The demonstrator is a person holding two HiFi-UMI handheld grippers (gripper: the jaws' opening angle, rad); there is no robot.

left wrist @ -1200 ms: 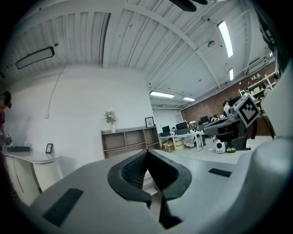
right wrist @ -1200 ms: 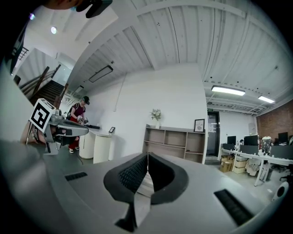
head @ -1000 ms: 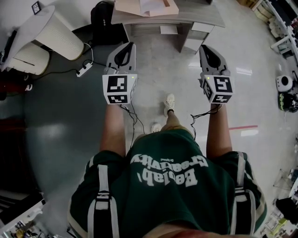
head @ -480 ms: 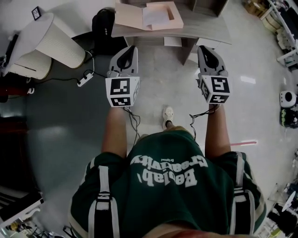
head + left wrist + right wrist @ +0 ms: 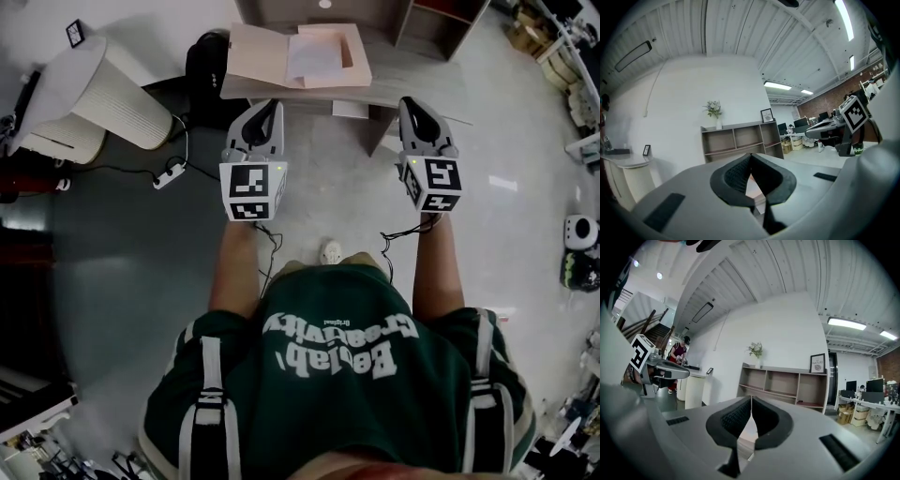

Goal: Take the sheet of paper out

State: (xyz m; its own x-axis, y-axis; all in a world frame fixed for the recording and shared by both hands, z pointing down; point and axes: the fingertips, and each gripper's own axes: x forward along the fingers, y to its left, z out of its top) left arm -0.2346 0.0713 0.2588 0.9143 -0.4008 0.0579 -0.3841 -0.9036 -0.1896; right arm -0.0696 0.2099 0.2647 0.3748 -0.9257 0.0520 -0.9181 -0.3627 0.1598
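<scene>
We hold both grippers level short of the desk (image 5: 386, 75), left gripper (image 5: 270, 106) clenched on nothing, right gripper (image 5: 410, 103) likewise clenched and empty, sheet (image 5: 314, 56) lying in the open pink box (image 5: 359, 58) on the desk, apart from both.

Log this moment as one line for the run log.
stage: pre-grasp | left tool: shut, empty | right tool: shut, empty | paper: in open box on desk, untouched
</scene>
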